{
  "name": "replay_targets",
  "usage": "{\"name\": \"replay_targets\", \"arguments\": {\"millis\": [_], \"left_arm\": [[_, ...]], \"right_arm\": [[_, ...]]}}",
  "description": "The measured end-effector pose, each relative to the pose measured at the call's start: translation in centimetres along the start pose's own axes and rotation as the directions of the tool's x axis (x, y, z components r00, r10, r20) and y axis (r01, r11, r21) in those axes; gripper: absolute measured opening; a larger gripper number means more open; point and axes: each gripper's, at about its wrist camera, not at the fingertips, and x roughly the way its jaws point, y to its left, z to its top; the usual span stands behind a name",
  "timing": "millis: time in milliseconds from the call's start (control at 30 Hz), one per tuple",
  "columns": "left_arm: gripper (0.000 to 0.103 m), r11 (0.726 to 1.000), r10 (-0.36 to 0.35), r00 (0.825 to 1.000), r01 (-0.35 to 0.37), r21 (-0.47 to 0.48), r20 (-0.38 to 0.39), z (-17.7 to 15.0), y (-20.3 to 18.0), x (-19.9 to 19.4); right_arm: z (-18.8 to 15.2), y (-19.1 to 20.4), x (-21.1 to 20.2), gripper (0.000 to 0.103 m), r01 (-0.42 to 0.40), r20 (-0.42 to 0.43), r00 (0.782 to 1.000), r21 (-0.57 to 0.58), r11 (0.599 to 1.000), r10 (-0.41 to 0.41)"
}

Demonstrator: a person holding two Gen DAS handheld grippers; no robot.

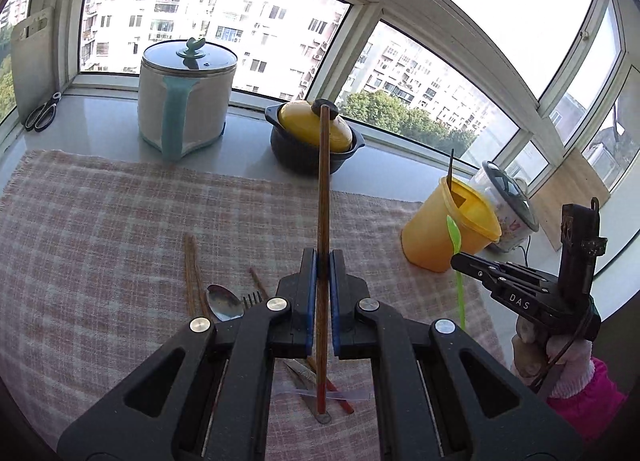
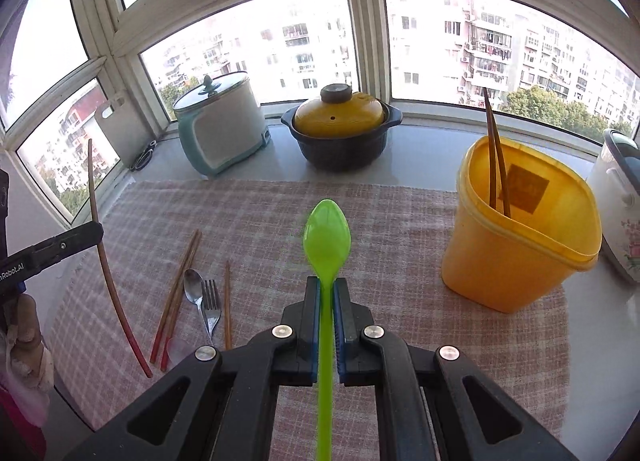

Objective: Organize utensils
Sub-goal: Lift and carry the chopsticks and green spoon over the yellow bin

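Nearest our right wrist camera, the right gripper point(image 2: 327, 293) has its fingers clamped on the stem of a green plastic spoon point(image 2: 327, 237), bowl pointing forward above the checked cloth point(image 2: 400, 221). Our left gripper point(image 1: 322, 273) has its fingers clamped on a single wooden chopstick point(image 1: 323, 181), held upright. We see the yellow utensil holder point(image 2: 516, 253) at the cloth's right edge, with two chopsticks point(image 2: 494, 165) standing in it. On the cloth's near left part lie a chopstick pair point(image 2: 176, 293), a metal spoon point(image 2: 194, 287), a fork point(image 2: 211, 305) and one more chopstick point(image 2: 227, 301).
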Motion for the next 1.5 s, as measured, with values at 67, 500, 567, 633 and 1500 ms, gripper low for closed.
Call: {"name": "replay_targets", "arguments": {"millis": [67, 500, 567, 633, 1500], "left_arm": [[0.004, 1.000, -0.020, 1.000, 0.019, 0.005, 0.014, 0.2, -1.3, 0.0], [0.004, 0.993, -0.111, 0.991, 0.108, 0.050, 0.073, 2.5, -9.7, 3.3], [0.004, 0.991, -0.123, 0.989, 0.119, 0.054, 0.077, 2.9, -10.9, 4.0], [0.004, 0.991, -0.126, 0.988, 0.121, 0.060, 0.085, 3.2, -12.1, 4.8], [0.004, 0.983, -0.164, 0.975, 0.150, 0.102, 0.151, 10.9, -21.4, 14.3]], "right_arm": [[0.2, -0.9, -0.7, 0.004, 0.006, 0.016, 1.000, 0.005, 1.000, -0.006], [2.0, -7.2, -4.7, 0.003, 0.042, 0.106, 0.993, 0.035, 0.999, -0.045], [2.3, -8.3, -5.1, 0.004, 0.048, 0.119, 0.991, 0.037, 0.998, -0.052], [2.7, -9.4, -5.4, 0.004, 0.052, 0.131, 0.990, 0.042, 0.998, -0.057], [9.9, -16.9, -4.8, 0.003, 0.060, 0.254, 0.965, 0.058, 0.997, -0.073]]}}
